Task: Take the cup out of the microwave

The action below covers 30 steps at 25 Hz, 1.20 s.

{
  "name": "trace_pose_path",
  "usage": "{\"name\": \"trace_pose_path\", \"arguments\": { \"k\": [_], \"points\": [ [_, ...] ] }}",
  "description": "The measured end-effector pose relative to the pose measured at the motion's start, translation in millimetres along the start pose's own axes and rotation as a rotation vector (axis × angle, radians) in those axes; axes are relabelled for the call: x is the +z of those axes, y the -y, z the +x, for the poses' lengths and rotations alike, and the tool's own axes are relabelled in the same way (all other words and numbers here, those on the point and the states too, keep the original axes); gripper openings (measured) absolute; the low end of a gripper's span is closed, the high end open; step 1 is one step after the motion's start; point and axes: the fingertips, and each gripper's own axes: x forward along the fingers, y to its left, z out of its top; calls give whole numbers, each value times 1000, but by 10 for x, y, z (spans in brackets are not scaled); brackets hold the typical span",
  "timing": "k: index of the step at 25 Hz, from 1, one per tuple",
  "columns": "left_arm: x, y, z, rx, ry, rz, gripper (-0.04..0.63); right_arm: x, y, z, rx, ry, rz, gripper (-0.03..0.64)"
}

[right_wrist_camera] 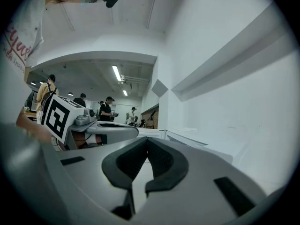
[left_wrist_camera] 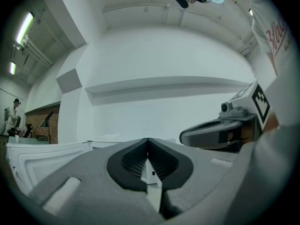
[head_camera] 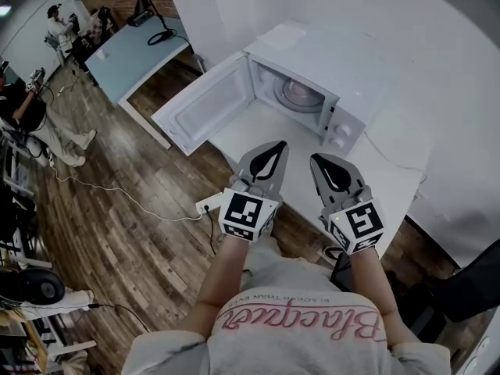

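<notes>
Right now both tongs are shut tight with nothing in them: the left gripper and the right gripper sit side by side in the lower middle of the head view, pointing at the microwave. Its door hangs wide open in the upper middle. A round pale shape shows inside (I cannot tell if that is the cup).

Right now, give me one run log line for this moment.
microwave door: open | left gripper: shut, empty | right gripper: shut, empty | position: both in front of microwave
</notes>
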Motion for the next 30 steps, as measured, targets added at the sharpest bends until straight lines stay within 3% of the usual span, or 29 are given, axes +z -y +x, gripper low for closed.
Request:
{"name": "trace_pose_path", "arguments": {
  "k": [6,22,25,27,30],
  "points": [
    [-67,-220,259,-62,-11,20,5,-87,194,282,-57,-25,24,11],
    [-367,-720,642,-182,-54,-40,9,-254,350,922,-136,-79,59,11],
    [-423,-791,699,-204,-61,-51,84,-280,369,1019,-154,-84,67,11],
    [-464,-859,726,-210,-56,-73,168,-302,366,1083,-164,-90,69,11],
    [-526,-936,764,-236,-54,-86,172,-342,368,1168,-189,-101,74,11]
  ]
}}
